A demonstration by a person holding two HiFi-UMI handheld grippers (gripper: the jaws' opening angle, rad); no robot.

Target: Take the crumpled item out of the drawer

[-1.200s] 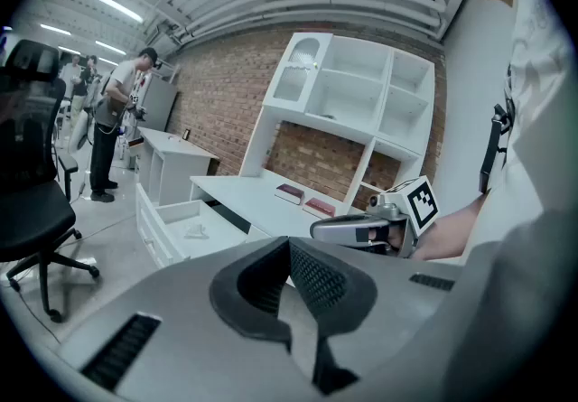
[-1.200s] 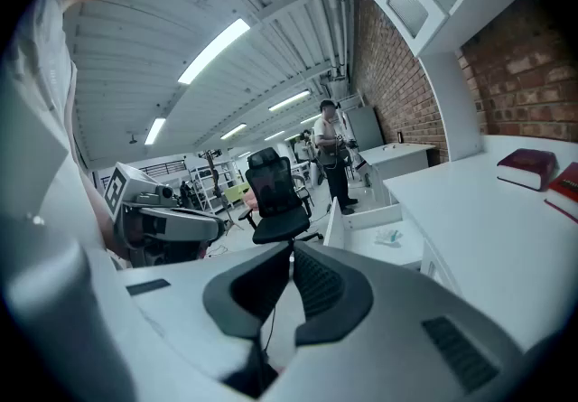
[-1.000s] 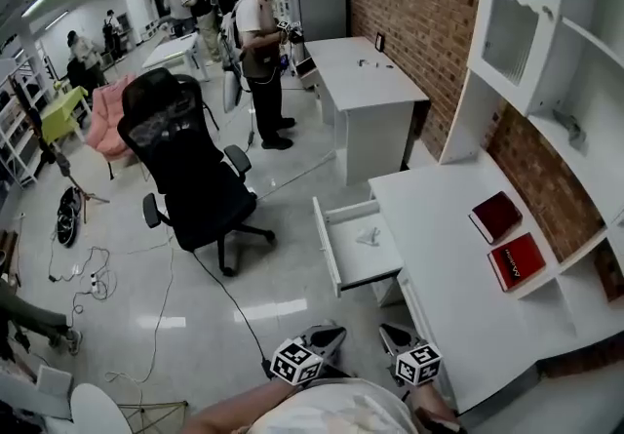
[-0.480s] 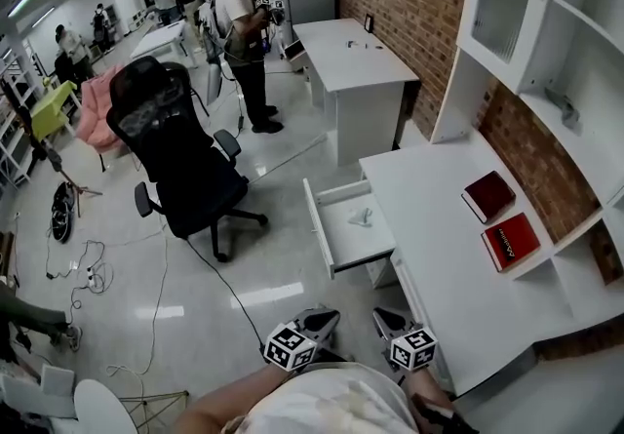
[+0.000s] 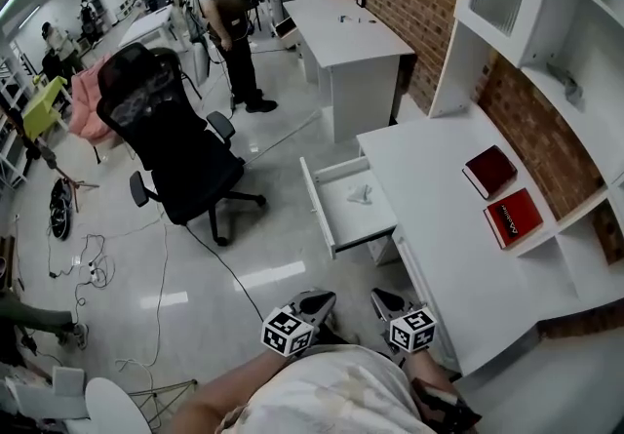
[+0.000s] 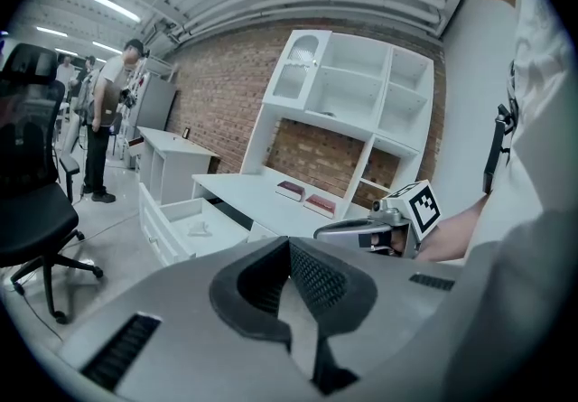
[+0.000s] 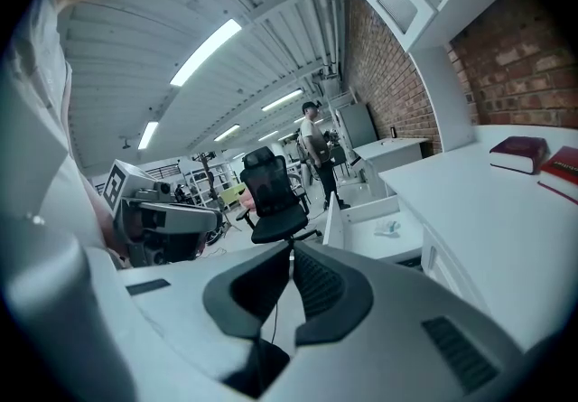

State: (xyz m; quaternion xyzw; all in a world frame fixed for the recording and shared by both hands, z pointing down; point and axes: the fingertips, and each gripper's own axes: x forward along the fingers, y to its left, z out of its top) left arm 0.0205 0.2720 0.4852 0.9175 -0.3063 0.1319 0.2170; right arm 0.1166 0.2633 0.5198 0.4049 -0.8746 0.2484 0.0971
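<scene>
The white drawer (image 5: 331,217) stands pulled out of the desk (image 5: 444,247), and a small crumpled white item (image 5: 360,193) lies inside it. Both grippers are held low in front of the person's body, well short of the drawer. My left gripper (image 5: 325,298) is shut with nothing between its pads, and so is my right gripper (image 5: 378,297). The left gripper view shows the drawer (image 6: 172,210) with the crumpled item (image 6: 199,229) far beyond the jaws. The right gripper view shows the drawer (image 7: 359,210) and item (image 7: 388,228) ahead as well.
A black office chair (image 5: 180,154) stands on the floor left of the drawer. Two red books (image 5: 490,172) (image 5: 514,218) lie on the desk under the white shelf unit (image 5: 546,42). A person (image 5: 222,13) stands by another white desk (image 5: 341,32). Cables (image 5: 88,271) trail over the floor.
The head view has shifted, so the drawer and desk sit a little higher and further left in the picture. Both grippers stay shut and close together by the body.
</scene>
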